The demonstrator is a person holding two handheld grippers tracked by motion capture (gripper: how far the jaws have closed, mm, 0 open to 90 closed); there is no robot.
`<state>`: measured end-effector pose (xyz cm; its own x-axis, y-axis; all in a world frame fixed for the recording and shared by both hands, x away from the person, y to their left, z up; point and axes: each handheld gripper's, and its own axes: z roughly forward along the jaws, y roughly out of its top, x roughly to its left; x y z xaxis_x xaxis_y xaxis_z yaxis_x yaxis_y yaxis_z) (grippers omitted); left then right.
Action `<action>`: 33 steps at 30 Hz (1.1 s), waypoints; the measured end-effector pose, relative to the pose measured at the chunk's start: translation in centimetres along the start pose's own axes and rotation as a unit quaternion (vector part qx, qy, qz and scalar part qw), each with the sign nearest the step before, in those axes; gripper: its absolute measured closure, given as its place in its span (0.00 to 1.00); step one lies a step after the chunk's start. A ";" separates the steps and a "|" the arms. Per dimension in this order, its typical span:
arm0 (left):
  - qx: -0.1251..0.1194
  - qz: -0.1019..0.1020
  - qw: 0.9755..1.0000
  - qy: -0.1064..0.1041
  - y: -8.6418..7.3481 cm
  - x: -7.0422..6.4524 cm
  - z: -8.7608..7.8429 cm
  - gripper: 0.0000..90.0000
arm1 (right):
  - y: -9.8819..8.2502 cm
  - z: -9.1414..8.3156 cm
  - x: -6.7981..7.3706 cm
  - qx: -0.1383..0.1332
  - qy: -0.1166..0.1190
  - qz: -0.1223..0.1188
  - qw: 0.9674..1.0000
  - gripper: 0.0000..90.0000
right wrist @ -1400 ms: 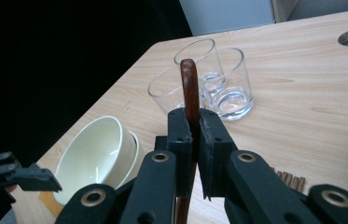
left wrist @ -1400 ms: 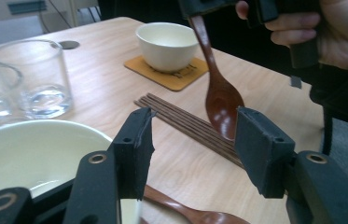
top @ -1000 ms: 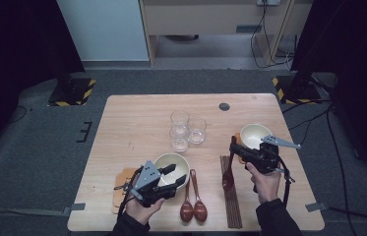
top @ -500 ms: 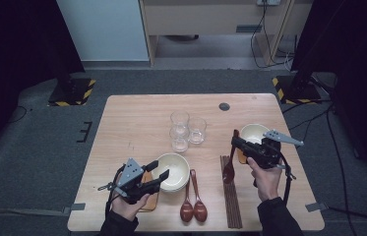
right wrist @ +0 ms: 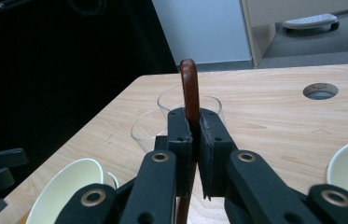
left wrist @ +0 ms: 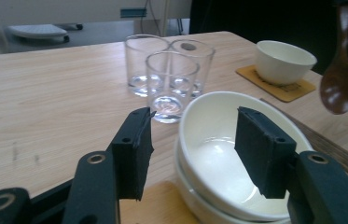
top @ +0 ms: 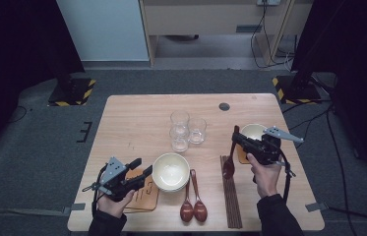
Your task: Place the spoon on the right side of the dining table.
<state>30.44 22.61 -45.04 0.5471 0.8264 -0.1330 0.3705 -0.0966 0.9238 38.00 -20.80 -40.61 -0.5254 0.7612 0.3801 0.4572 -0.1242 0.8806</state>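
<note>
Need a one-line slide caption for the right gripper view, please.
Right gripper jaws shut on a brown wooden spoon handle, glasses and table beyond.

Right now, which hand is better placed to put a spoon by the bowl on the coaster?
Right. The right gripper already pinches a wooden spoon beside the bowl on the coaster; the left gripper is open, empty, far across by the stacked bowls.
</note>
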 end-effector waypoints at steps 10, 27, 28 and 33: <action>0.022 -0.027 0.998 0.056 -1.0 3.5 0.0 0.49 | 0.4 0.4 -0.1 -0.008 -0.009 -0.003 1.000 0.94; 0.097 -0.043 0.985 0.137 -3.3 7.6 2.3 0.34 | 1.1 1.1 -0.3 -0.019 -0.021 -0.009 1.000 0.94; 0.102 -0.044 0.984 0.142 -3.4 7.8 2.5 0.32 | 1.1 1.1 -0.4 -0.019 -0.022 -0.009 1.000 0.94; 0.128 -0.049 0.977 0.163 -4.1 8.8 3.4 0.25 | 1.2 1.3 -0.5 -0.022 -0.026 -0.012 0.999 0.94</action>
<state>36.23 28.40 -51.25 0.2472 0.9673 -0.0574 0.6075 -0.1085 0.7868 39.77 -20.47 -40.09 -0.4968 0.7962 0.3453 0.4128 -0.1332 0.9010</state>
